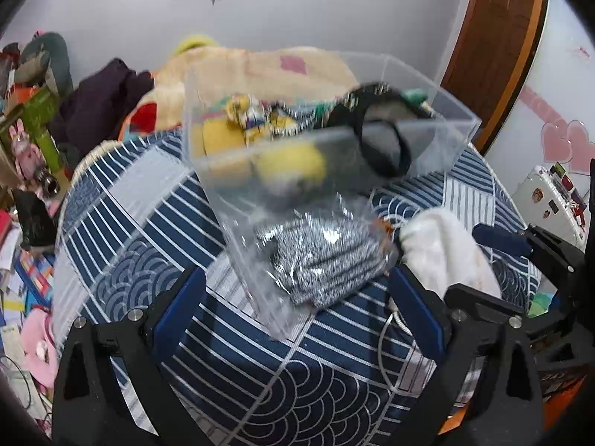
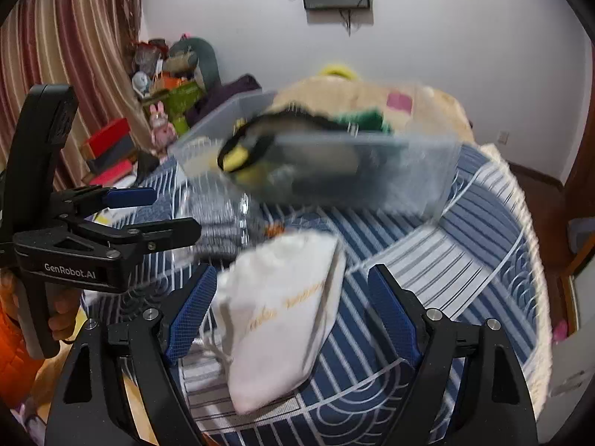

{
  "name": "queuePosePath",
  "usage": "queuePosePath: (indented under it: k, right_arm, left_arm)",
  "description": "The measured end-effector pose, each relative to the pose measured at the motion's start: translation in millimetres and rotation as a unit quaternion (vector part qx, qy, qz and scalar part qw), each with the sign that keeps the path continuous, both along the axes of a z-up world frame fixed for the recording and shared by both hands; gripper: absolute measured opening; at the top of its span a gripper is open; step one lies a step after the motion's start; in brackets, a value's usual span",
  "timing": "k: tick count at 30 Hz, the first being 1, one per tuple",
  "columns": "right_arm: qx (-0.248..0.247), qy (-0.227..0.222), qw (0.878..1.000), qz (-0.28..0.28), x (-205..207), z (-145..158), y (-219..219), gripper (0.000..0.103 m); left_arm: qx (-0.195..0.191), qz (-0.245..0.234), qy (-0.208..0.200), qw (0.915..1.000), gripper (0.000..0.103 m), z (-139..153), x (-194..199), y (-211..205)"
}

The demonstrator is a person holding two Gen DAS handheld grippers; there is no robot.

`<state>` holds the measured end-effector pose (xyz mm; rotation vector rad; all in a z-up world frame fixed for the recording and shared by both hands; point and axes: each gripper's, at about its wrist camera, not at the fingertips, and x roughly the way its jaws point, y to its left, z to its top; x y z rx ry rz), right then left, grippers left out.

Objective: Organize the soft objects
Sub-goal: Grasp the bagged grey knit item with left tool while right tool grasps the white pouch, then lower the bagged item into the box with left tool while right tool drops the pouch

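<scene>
A clear plastic bin (image 1: pixel 438 137) (image 2: pixel 420 171) sits on the blue patterned bedspread and holds yellow plush toys (image 1: pixel 286 163), a black-edged soft item (image 1: pixel 383 141) and a green one (image 2: pixel 366 119). In front of it lies a clear bag of black-and-white knit fabric (image 1: pixel 327 260), between the fingers of my open left gripper (image 1: pixel 297 304). A white drawstring pouch (image 2: pixel 282 316) (image 1: pixel 446 249) with gold lettering lies between the fingers of my open right gripper (image 2: pixel 292 308). The left gripper also shows in the right wrist view (image 2: pixel 163 212), the right one in the left wrist view (image 1: pixel 535 245).
The bedspread (image 1: pixel 260 379) covers the bed. A cream blanket (image 1: pixel 275 67) lies behind the bin. Toys, boxes and books (image 1: pixel 29 141) clutter the floor at left. A white suitcase (image 1: pixel 554 200) stands right; striped curtains (image 2: pixel 74 37) hang left.
</scene>
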<state>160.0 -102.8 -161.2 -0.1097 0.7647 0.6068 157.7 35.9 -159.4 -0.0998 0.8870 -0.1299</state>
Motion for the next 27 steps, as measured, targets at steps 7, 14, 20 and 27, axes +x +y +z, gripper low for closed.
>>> queuePosePath:
  k: [7, 14, 20, 27]
  right_arm:
    - [-0.003, 0.007, 1.000, 0.008, -2, -9, 1, 0.032]
    - [0.017, -0.003, 1.000, -0.016, -9, -1, -16, 0.013]
    - [0.027, -0.031, 0.998, -0.042, -16, 12, -30, 0.013]
    - [0.051, -0.065, 0.994, -0.068, -20, 35, -46, 0.013]
  left_arm:
    - [-0.006, -0.007, 0.028, 0.9996, 0.100, -20, 20, -9]
    - [-0.004, -0.021, 0.004, 0.9998, 0.071, -18, 19, -21]
    - [-0.032, -0.023, -0.004, 0.9992, 0.039, -10, 3, -15]
    - [-0.039, -0.014, -0.040, 0.9983, 0.035, 14, -25, -8]
